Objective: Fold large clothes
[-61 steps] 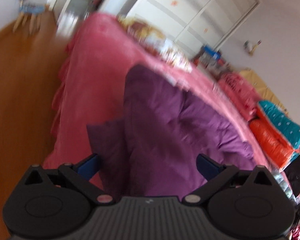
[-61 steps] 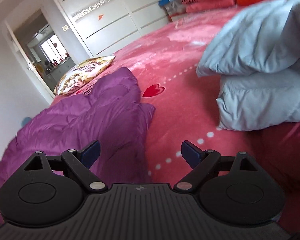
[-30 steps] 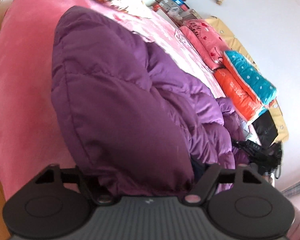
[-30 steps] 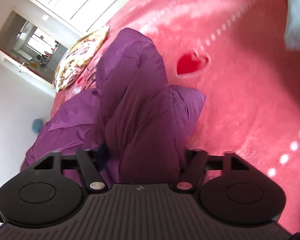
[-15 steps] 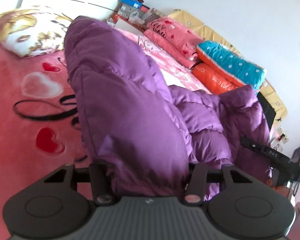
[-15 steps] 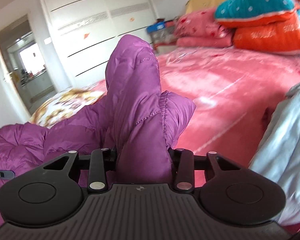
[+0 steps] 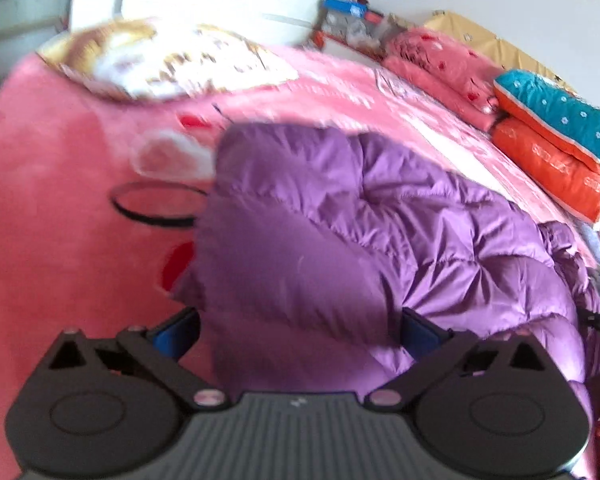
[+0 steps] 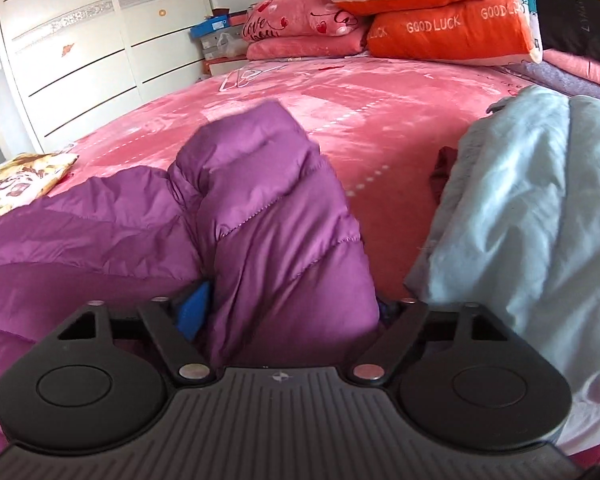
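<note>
A large purple puffer jacket lies on the pink bed. In the left wrist view my left gripper is open, its blue pads wide apart on either side of a fold of the jacket that lies between them. In the right wrist view the jacket shows again, and my right gripper is open, with a folded-over part of the jacket between its fingers. The right finger pad is hidden behind the fabric.
The pink bedspread covers the bed. A light blue garment lies at the right, close to my right gripper. Stacked orange, teal and pink pillows sit at the bed's far end. A floral pillow lies far left. White wardrobe doors stand behind.
Both grippers, shut on raised jacket folds half a second ago, have opened. The lifted purple fabric has dropped lower onto the rest of the jacket.
</note>
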A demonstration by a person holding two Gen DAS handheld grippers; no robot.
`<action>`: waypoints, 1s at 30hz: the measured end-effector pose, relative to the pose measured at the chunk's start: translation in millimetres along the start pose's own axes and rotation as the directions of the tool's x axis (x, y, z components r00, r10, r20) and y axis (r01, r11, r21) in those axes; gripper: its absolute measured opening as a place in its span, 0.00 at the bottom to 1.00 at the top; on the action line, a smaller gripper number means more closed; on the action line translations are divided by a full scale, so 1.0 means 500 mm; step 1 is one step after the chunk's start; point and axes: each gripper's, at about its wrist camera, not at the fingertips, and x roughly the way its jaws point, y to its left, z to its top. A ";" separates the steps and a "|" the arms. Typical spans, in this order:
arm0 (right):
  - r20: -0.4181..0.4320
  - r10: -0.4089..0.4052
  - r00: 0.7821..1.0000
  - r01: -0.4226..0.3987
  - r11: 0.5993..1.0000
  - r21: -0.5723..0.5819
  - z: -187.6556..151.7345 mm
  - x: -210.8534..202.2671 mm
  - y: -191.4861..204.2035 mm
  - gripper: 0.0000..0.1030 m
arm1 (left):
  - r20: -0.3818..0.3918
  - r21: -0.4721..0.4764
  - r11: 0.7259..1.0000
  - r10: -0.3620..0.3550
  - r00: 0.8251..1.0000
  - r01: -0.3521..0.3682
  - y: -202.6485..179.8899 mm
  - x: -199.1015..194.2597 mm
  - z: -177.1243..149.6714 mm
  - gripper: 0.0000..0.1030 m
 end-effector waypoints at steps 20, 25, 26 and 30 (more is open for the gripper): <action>0.176 0.062 0.982 -0.054 0.997 -0.050 -0.242 -0.420 0.010 1.00 | 0.344 0.191 0.918 0.269 0.900 -0.347 -0.254 -0.398 -0.302 0.99; 0.170 0.007 0.985 -0.001 0.999 -0.035 -0.321 -0.582 -0.006 1.00 | 0.331 0.166 0.942 0.225 0.916 -0.291 -0.290 -0.518 -0.381 0.99; 0.171 -0.005 0.985 0.012 0.999 -0.038 -0.333 -0.614 -0.010 1.00 | 0.330 0.169 0.941 0.227 0.916 -0.293 -0.300 -0.542 -0.396 0.99; 0.161 -0.039 0.986 0.044 0.999 -0.031 -0.335 -0.708 -0.038 1.00 | 0.332 0.173 0.944 0.213 0.919 -0.281 -0.325 -0.643 -0.442 0.99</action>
